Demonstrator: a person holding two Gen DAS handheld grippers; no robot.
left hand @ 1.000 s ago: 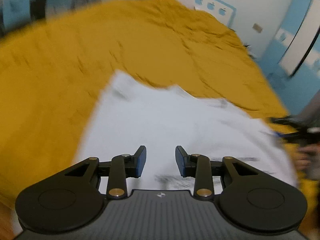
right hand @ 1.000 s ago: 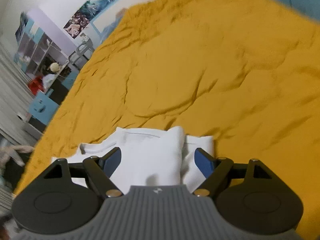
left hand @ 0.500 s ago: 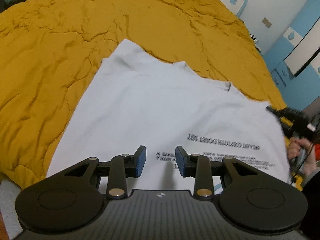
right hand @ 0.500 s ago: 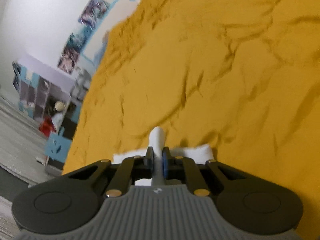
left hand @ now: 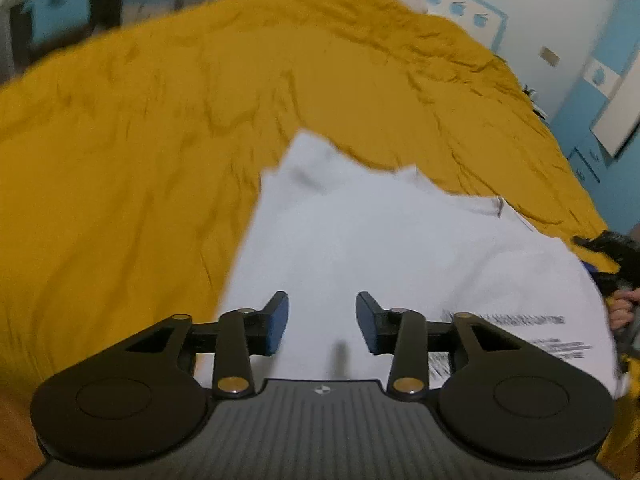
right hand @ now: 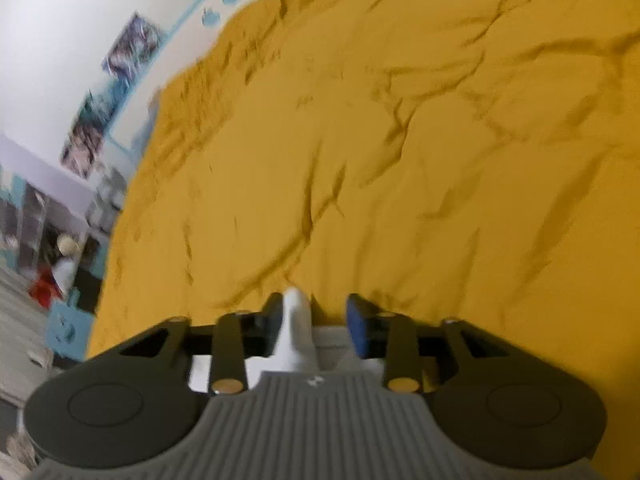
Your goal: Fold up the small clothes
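A white T-shirt with black printed lines lies flat on the yellow bedspread. My left gripper hovers over the shirt's near left edge, its jaws opening with nothing between them. The right gripper, held by a hand, sits at the shirt's far right edge. In the right wrist view a pinched-up white fold of the shirt stands between the jaws of my right gripper. These jaws are opening: the fold leans on the left pad and the right pad stands clear of it.
The bedspread stretches wide and wrinkled beyond the shirt. Blue cabinets stand past the bed's right side. Shelves with toys and wall posters stand past the bed's other side.
The right gripper's jaws, shut on the white fold half a second ago, have parted. My left gripper has slid left towards the shirt's left edge and its jaws stand a little wider.
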